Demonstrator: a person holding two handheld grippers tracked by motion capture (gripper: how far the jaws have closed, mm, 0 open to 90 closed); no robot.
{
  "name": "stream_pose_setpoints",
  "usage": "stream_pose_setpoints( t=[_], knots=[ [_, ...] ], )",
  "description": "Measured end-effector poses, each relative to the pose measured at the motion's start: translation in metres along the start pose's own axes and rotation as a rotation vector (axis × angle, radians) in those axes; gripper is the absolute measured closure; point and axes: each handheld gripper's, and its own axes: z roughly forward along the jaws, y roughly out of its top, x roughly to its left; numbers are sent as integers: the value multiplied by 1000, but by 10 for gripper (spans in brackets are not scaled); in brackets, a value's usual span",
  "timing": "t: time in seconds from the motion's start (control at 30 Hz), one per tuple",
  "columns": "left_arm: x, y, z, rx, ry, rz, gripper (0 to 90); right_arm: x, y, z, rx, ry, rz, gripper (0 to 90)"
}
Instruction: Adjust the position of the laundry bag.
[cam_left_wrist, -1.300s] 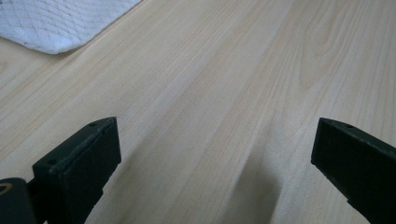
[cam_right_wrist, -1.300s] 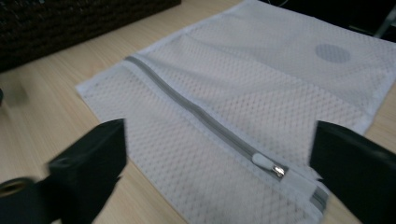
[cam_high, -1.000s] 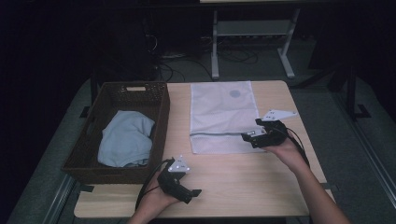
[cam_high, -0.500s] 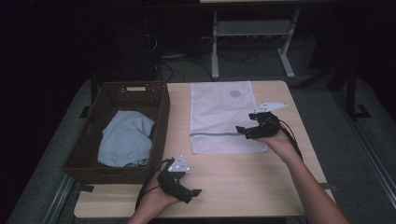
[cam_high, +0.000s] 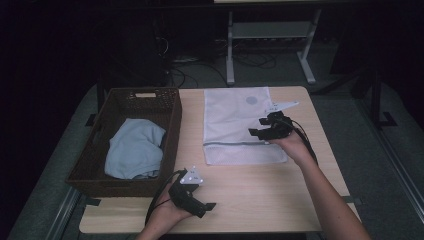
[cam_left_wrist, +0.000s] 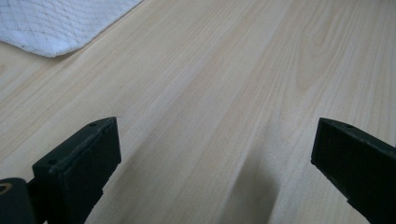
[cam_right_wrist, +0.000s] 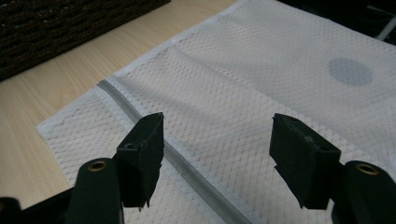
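Mesh laundry bag (cam_high: 240, 125), white, zippered, spread flat at frame centre on the wooden table (cam_high: 260, 195). Right gripper (cam_high: 257, 131) poised over its right half, jaws apart and just closing in, zipper strip (cam_right_wrist: 187, 168) beneath the gap, nothing pinched. Left gripper (cam_high: 200, 205) low at bottom centre, jaws wide above bare wood, holding nothing. Dark wicker basket (cam_high: 150, 100) at left, just beside the bag, pale blue cloth (cam_high: 134, 152) crumpled inside. Nothing lying between gripper and bag.
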Motion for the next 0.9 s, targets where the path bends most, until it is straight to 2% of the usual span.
stream_pose_setpoints(
  t=[0.1,0.2,0.33,0.4,0.47,0.5,0.63,0.7,0.9],
  knots=[
    [0,0,0,2,-1,2,15,-3,5,8,17,4,-8,397],
    [0,0,0,0,-1,0,15,-4,6,12,-8,-8,-14,465],
    [0,0,0,-2,-2,-1,15,-8,12,21,5,5,-4,506],
    [0,0,0,-2,-3,-2,15,-8,14,24,-12,-5,-5,543],
    [0,0,0,-3,-3,-1,15,-9,15,27,-23,-10,-8,558],
    [0,1,0,-3,-4,0,15,-10,18,32,-5,5,7,559],
    [-1,1,1,-1,-8,1,15,-11,22,39,3,11,17,587],
    [-1,1,1,-3,-10,0,15,-10,24,43,-12,-13,13,624],
    [-1,1,1,-7,-11,1,15,-12,29,59,0,-22,27,711]
  ],
)
